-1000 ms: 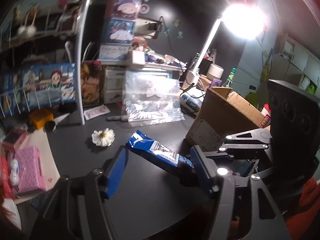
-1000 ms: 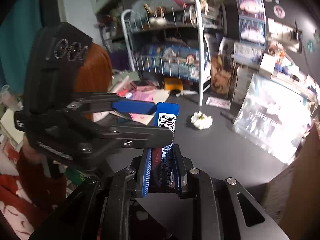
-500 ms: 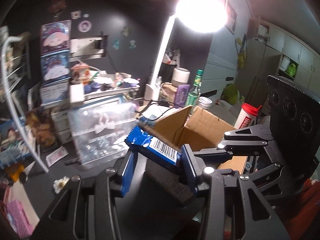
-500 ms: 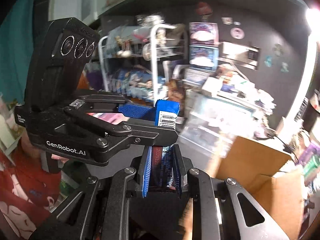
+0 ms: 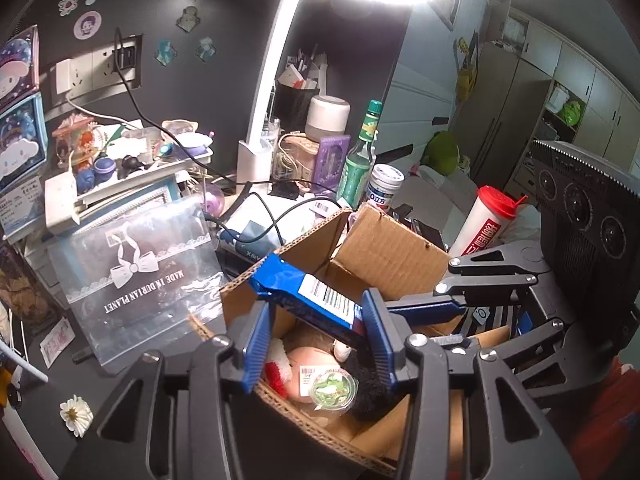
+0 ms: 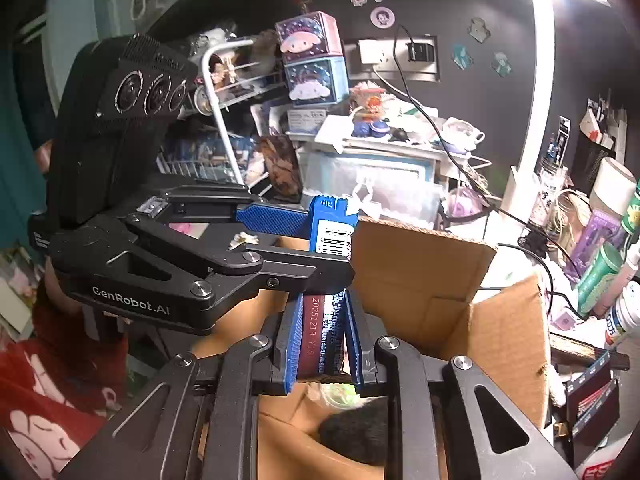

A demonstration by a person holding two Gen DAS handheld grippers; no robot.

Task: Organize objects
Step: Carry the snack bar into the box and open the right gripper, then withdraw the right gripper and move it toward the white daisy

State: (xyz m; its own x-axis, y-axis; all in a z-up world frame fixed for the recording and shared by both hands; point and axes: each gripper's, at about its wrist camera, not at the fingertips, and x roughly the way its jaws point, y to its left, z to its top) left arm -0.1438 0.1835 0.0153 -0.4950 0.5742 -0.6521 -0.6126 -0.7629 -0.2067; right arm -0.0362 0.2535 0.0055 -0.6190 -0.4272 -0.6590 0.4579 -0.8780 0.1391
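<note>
My right gripper point(image 6: 323, 334) is shut on a blue snack packet point(image 6: 331, 240) with a barcode, held upright over an open cardboard box point(image 6: 424, 280). In the left wrist view the packet point(image 5: 308, 296) lies slanted between my left gripper's point(image 5: 318, 342) blue pads, which stand apart on either side of it; the right gripper point(image 5: 420, 304) reaches in from the right and grips its lower end. The box point(image 5: 396, 248) holds a pink round item point(image 5: 308, 372), a small green-lidded cup point(image 5: 330, 390) and something dark and furry.
A clear plastic bag point(image 5: 136, 280) lies left of the box. A white flower point(image 5: 76, 414) sits on the dark desk. Behind the box stand a green bottle point(image 5: 360, 160), a white jar point(image 5: 384, 188), a red-capped tube point(image 5: 484, 224) and a lamp point(image 5: 268, 92).
Both grippers moved together with the packet from above the desk, near the flower, rightward to over the open box. The right gripper stays shut on the packet.
</note>
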